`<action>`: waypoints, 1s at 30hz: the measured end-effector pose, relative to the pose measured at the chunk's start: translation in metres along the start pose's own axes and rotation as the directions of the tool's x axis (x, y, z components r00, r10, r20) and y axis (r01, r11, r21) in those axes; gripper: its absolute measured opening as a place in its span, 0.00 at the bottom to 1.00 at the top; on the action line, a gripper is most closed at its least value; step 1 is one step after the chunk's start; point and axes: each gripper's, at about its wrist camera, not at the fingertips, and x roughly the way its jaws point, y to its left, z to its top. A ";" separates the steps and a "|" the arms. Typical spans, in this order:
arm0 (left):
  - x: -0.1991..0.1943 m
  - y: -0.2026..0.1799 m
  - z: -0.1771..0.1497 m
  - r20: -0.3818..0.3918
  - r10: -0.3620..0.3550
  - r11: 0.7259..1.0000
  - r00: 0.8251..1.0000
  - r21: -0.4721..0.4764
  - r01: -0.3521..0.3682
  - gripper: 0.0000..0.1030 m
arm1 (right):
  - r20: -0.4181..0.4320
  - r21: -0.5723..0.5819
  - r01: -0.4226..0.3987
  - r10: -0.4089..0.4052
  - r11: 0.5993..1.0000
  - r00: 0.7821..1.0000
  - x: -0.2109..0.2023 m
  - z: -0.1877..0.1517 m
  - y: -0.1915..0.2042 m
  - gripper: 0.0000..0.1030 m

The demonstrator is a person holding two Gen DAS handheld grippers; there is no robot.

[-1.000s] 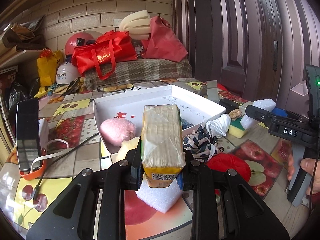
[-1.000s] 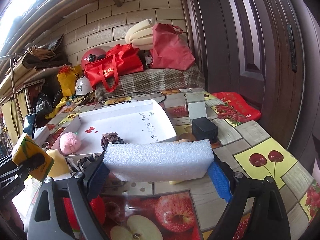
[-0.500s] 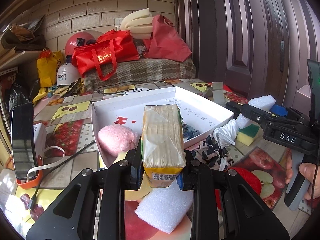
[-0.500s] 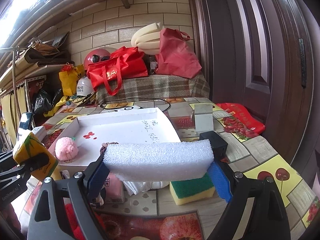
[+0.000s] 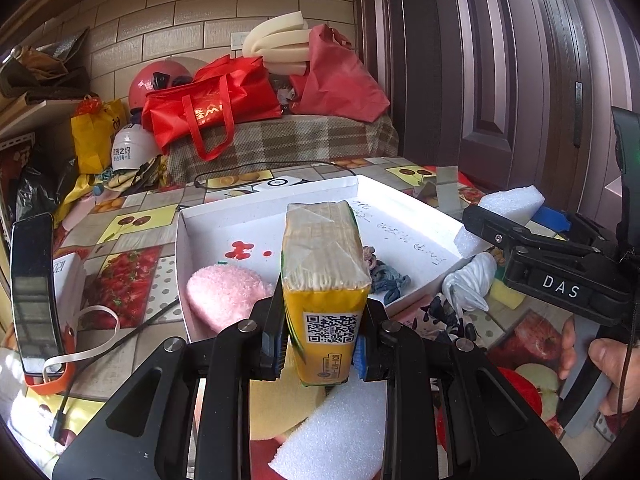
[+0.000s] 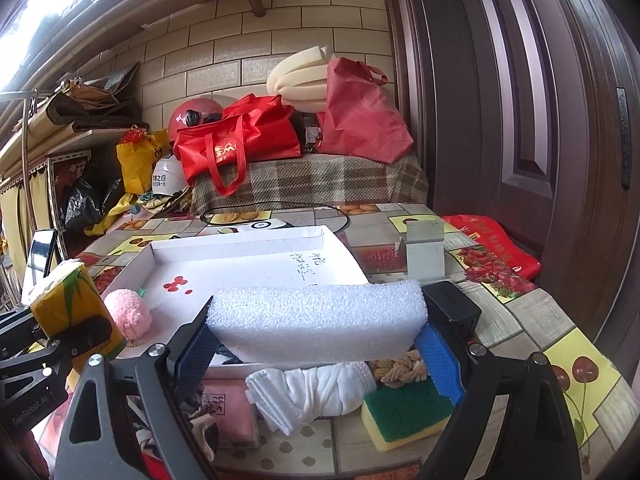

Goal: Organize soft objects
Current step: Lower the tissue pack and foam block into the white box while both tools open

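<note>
My left gripper (image 5: 320,348) is shut on a yellow tissue pack (image 5: 324,276), held upright over the near edge of the white cardboard tray (image 5: 400,200). My right gripper (image 6: 316,344) is shut on a white foam block (image 6: 316,324), held crosswise above the tray's near right corner. That foam block (image 5: 508,208) and the right gripper also show at the right of the left wrist view. The tissue pack (image 6: 72,316) and left gripper appear at the left of the right wrist view. A pink fluffy ball (image 5: 226,292) and a dark blue scrunchie (image 5: 386,276) lie inside the tray.
On the fruit-print tablecloth before the tray lie a white rolled cloth (image 6: 316,392), a green-yellow sponge (image 6: 408,412), a knotted rope piece (image 6: 400,368), a pink pack (image 6: 228,416), a leopard cloth (image 5: 444,316) and another foam piece (image 5: 340,436). A phone (image 5: 34,292) stands left; a black box (image 6: 452,308) right.
Both grippers have moved forward toward the tray with their loads. The tray looms larger, and the sponge and white cloth have come into the right wrist view below the foam.
</note>
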 end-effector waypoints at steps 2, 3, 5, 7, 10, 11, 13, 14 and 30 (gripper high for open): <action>0.003 0.001 0.002 -0.005 0.000 1.000 1.000 -0.005 0.000 0.24 | -0.001 0.000 -0.001 0.001 1.000 1.000 0.003 0.001 0.001 0.88; 0.005 0.002 0.003 -0.004 0.001 1.000 1.000 -0.009 -0.001 0.24 | -0.002 0.001 -0.002 0.002 1.000 1.000 0.005 0.002 0.002 0.88; 0.008 0.003 0.005 0.001 0.005 1.000 1.000 -0.012 -0.005 0.24 | -0.005 0.002 -0.001 0.001 1.000 1.000 0.009 0.003 0.004 0.88; 0.014 0.004 0.008 0.004 0.017 1.000 1.000 -0.013 -0.017 0.24 | -0.008 0.004 0.001 -0.001 1.000 1.000 0.013 0.005 0.006 0.88; 0.026 0.007 0.014 0.004 0.044 0.999 0.999 -0.016 -0.044 0.24 | -0.011 0.006 0.006 -0.006 1.000 1.000 0.021 0.007 0.009 0.88; 0.030 0.008 0.016 0.007 0.055 0.998 0.998 -0.018 -0.055 0.24 | -0.014 0.006 0.007 -0.007 1.000 1.000 0.024 0.009 0.011 0.88; 0.038 0.012 0.020 0.007 0.076 0.997 0.997 -0.025 -0.076 0.24 | -0.023 0.009 0.009 -0.009 1.000 1.000 0.031 0.011 0.013 0.88; 0.042 0.014 0.022 0.004 0.086 0.996 0.996 -0.030 -0.086 0.24 | -0.029 0.014 0.011 -0.010 1.000 1.000 0.035 0.012 0.013 0.88; 0.085 0.025 0.034 -0.081 0.115 0.991 0.990 -0.060 -0.120 0.24 | -0.153 0.135 0.062 -0.041 0.989 0.987 0.088 0.019 0.008 0.88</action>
